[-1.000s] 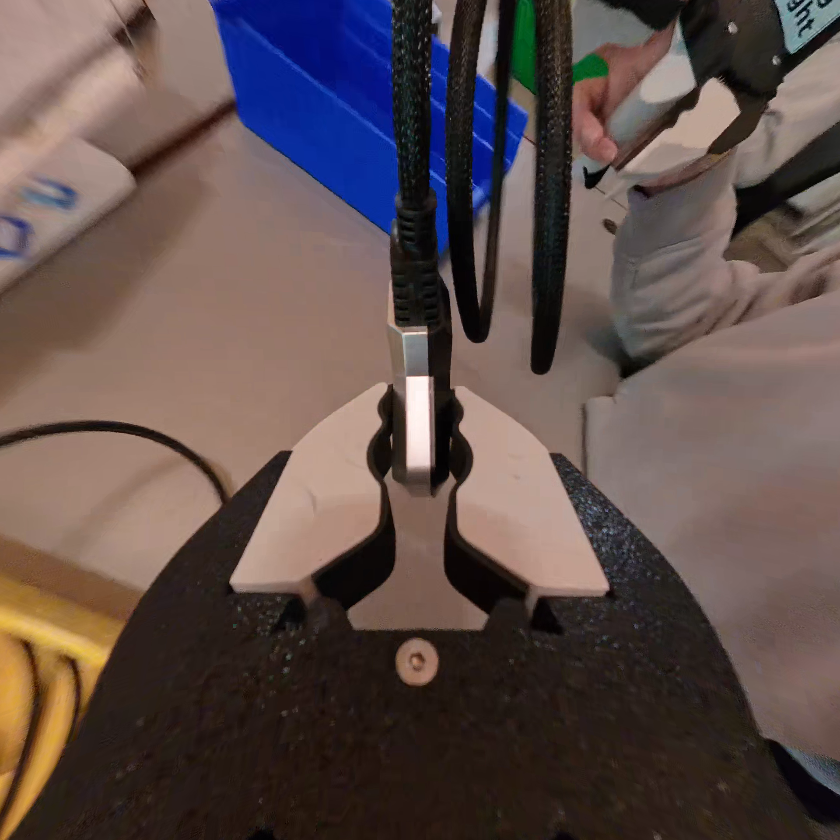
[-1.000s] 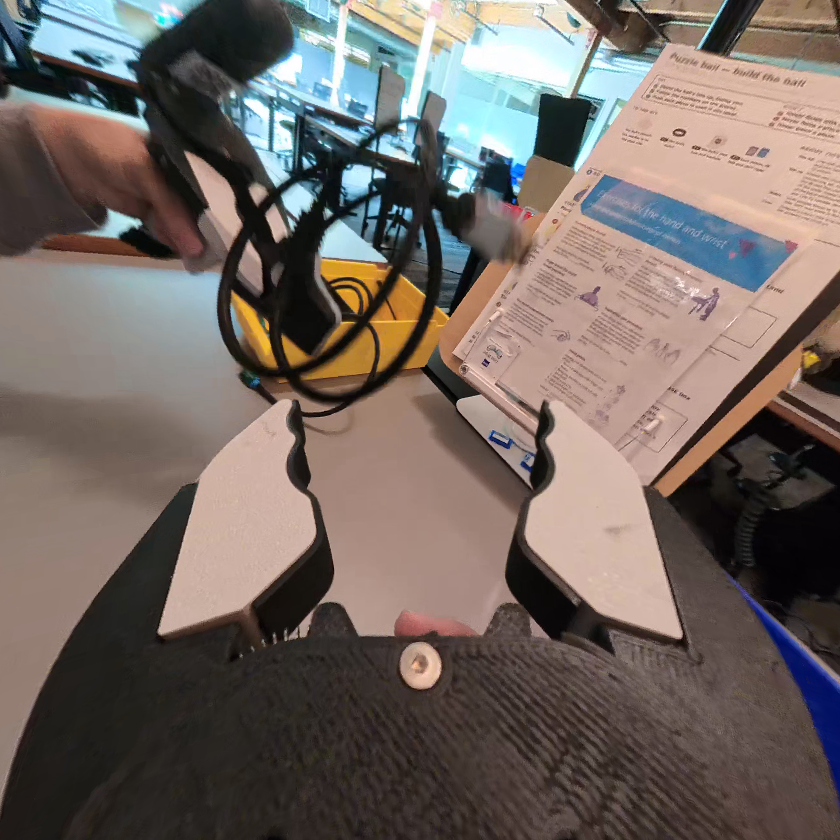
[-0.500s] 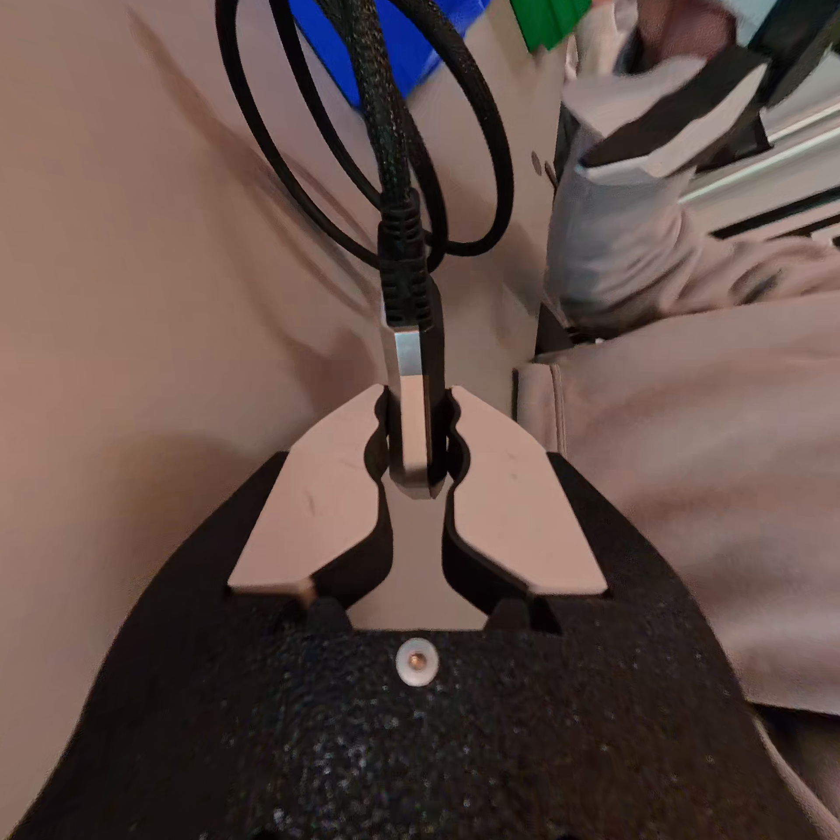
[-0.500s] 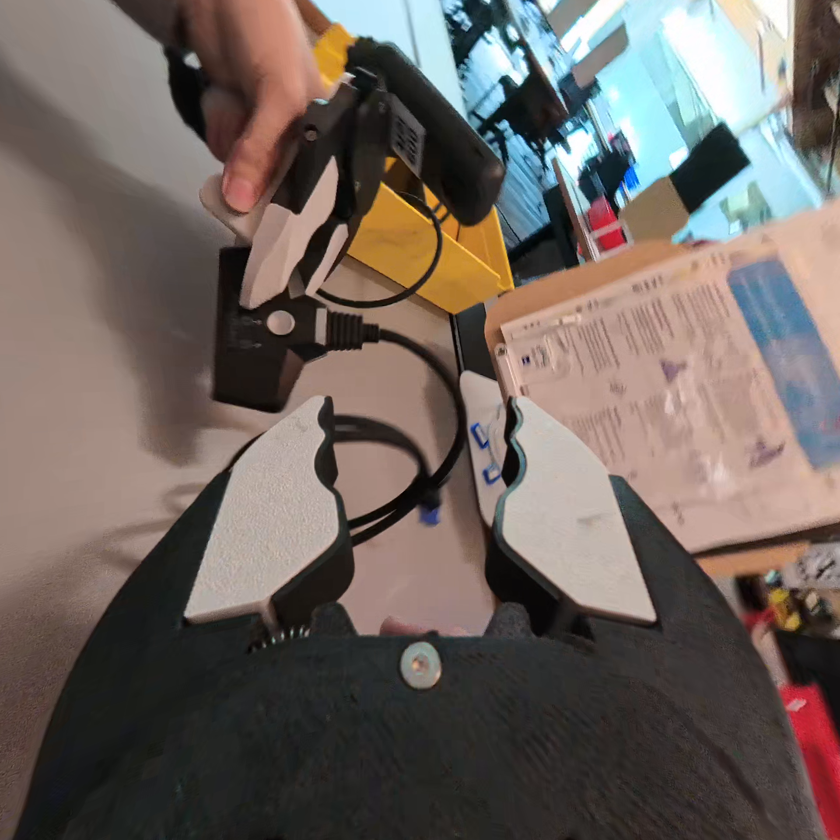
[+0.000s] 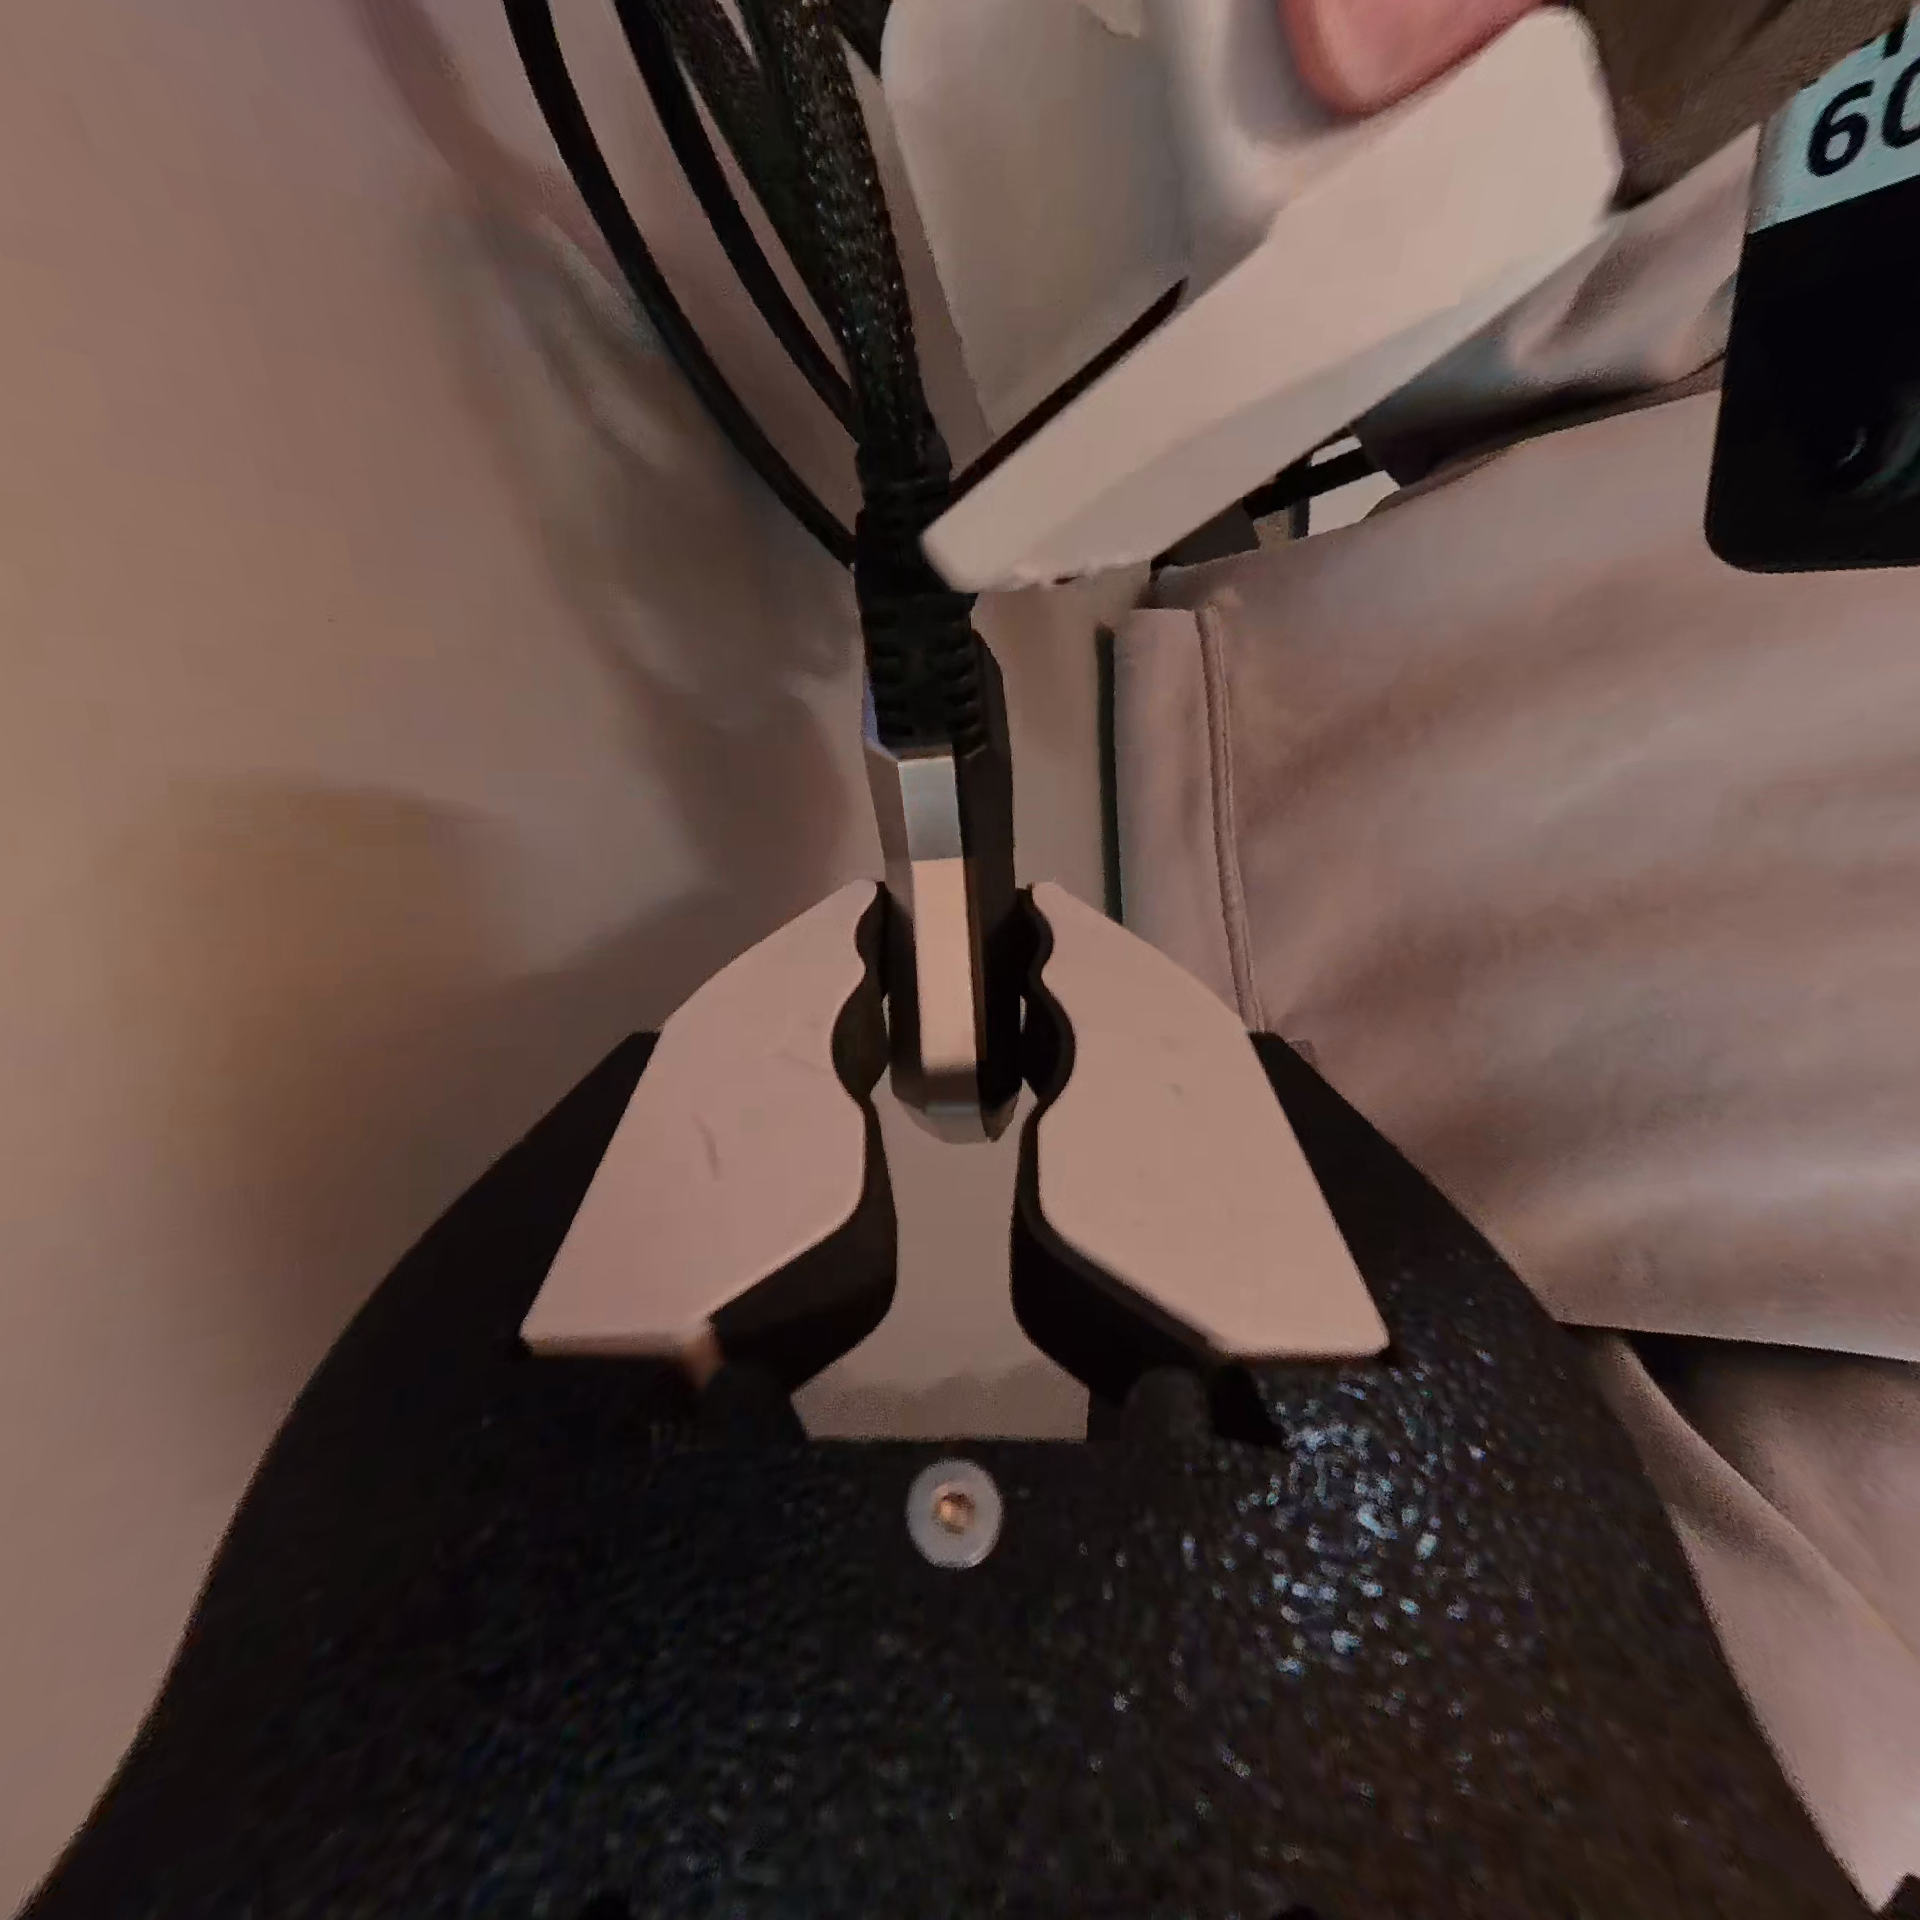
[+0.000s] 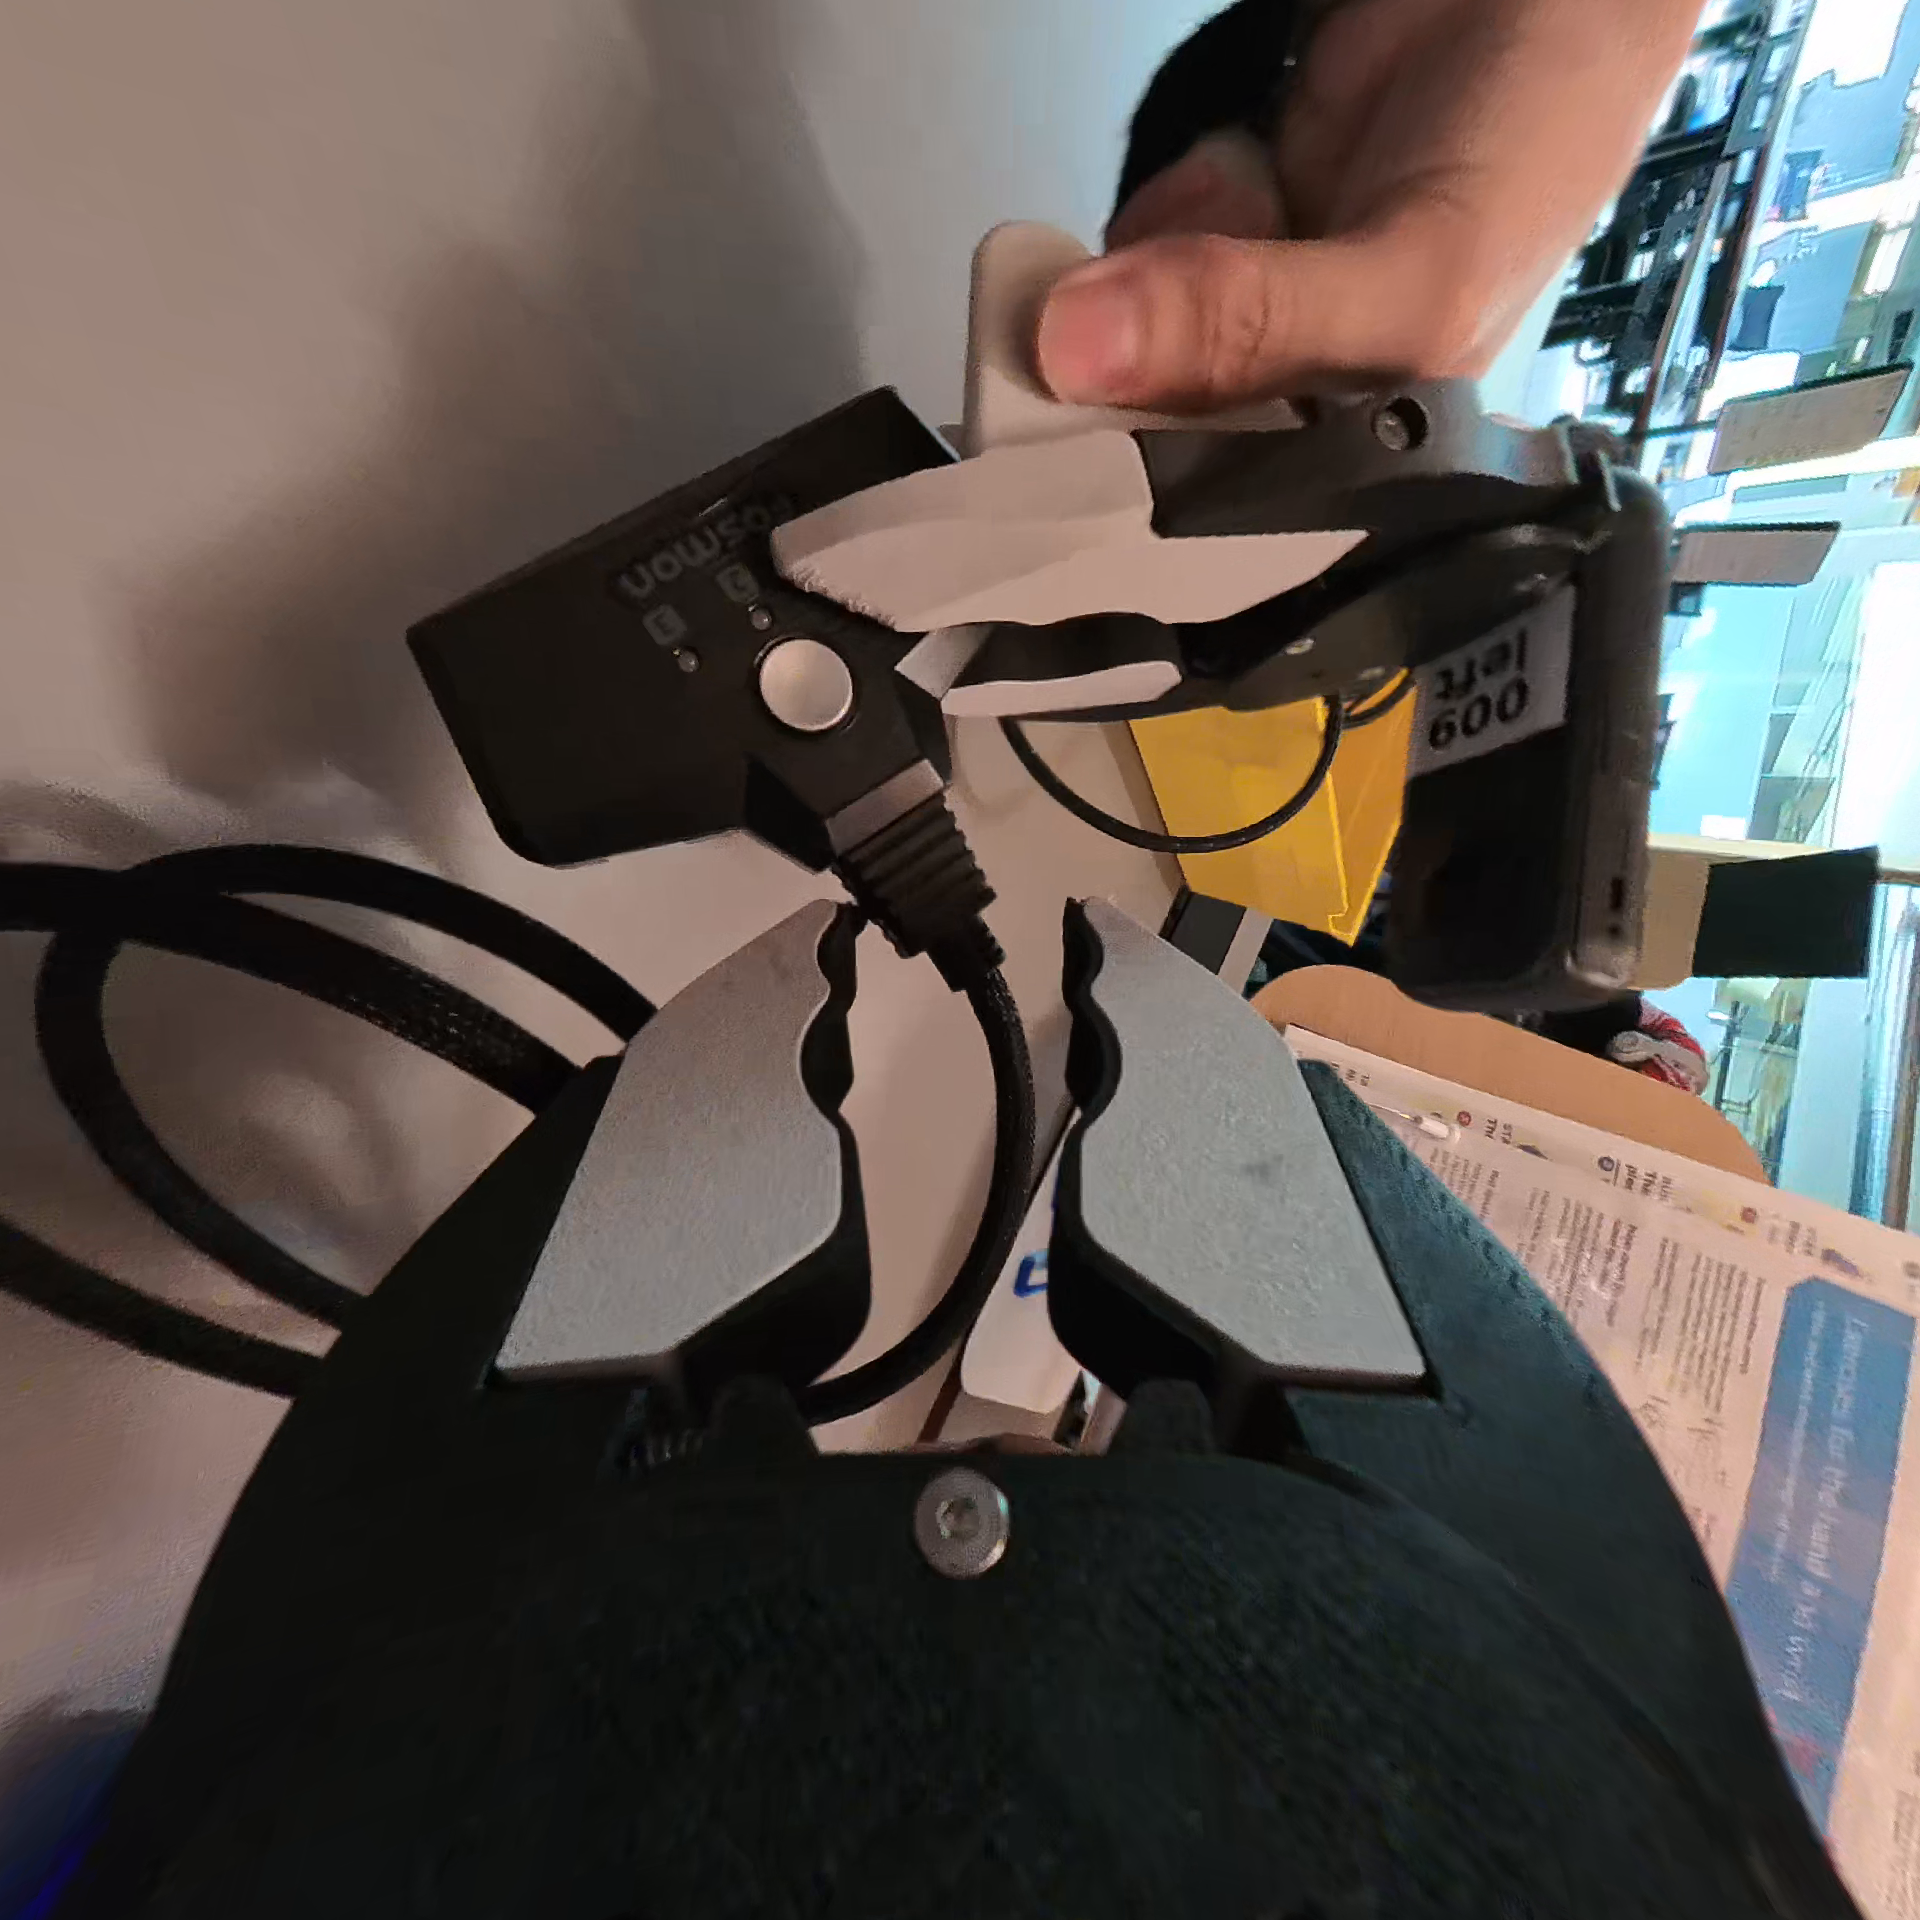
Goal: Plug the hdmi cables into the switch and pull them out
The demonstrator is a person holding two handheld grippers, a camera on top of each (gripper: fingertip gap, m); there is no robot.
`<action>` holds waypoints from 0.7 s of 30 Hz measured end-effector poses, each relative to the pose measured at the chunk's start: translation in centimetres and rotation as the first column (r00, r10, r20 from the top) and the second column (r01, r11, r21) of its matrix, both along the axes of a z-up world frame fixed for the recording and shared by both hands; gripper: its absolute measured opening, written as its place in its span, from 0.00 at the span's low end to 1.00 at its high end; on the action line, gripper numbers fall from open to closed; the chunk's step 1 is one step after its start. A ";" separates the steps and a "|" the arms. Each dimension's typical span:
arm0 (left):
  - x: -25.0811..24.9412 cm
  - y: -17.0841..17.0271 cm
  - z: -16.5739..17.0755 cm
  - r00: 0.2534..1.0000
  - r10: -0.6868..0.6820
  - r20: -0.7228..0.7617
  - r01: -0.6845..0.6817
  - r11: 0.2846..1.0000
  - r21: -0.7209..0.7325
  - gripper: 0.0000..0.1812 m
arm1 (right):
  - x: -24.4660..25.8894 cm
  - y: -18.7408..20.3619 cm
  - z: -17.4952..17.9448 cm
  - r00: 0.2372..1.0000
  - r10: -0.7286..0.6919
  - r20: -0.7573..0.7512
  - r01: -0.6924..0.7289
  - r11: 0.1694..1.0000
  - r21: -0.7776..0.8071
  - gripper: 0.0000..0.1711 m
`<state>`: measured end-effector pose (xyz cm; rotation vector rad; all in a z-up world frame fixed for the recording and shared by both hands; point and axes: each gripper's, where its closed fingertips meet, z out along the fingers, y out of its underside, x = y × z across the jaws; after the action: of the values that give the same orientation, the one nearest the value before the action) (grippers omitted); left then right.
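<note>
The left gripper (image 5: 951, 997), two pale flat fingers on a black textured body, is pinched tight on the black, box-shaped HDMI switch (image 5: 940, 977), seen edge-on in its own view as a thin silver-and-black slab. In the right wrist view this same gripper (image 6: 914, 623) comes in from the right and clamps the switch (image 6: 644, 665) by one corner, near a round silver button. A bare hand (image 6: 1351, 208) wraps the gripper's white handle from above, thumb pressed along its side.

A black braided HDMI cable (image 6: 1013, 1101) is plugged into the switch's lower edge through a ribbed black connector (image 6: 909, 852). From there it curves down and runs off to the left in wide loops above the pale grey table (image 6: 416, 260).

The right gripper (image 6: 956, 914) is spread part-way, holding nothing. Its fingertips lie just below the connector, and the cable passes through the gap between its fingers. The left fingertip is close to the connector; contact cannot be judged.

Behind the switch sits a yellow plastic bin (image 6: 1268, 821). A printed paper sheet (image 6: 1662, 1351) leans at lower right.
</note>
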<state>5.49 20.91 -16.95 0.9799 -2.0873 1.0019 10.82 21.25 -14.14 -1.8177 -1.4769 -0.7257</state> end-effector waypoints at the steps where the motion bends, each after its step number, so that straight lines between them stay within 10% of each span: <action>1: -0.1 -0.1 0.0 1.000 -0.012 -0.004 0.012 1.000 -0.006 0.12 | -0.1 -0.2 -0.3 1.000 -0.003 0.002 0.003 1.000 -0.019 0.21; 15: -0.9 -0.3 0.3 0.990 -0.137 0.019 0.137 0.990 -0.009 0.13 | -1.4 -0.8 -1.8 0.996 -0.082 -0.030 0.079 0.993 -0.089 0.16; 18: 3.0 1.0 1.9 0.963 0.083 0.256 -0.087 0.996 0.004 0.19 | 1.0 -1.2 -1.6 0.952 -0.294 -0.080 0.285 0.953 -0.103 0.15; 21: 7.2 4.2 5.3 0.734 0.306 0.606 -0.390 0.921 0.007 0.26 | 3.4 -1.9 -0.8 0.801 -0.497 -0.334 0.483 0.866 -0.130 0.14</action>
<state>12.67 25.08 -11.62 1.2848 -2.5617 1.5417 14.20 19.34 -14.91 -2.2544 -0.7858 -0.5579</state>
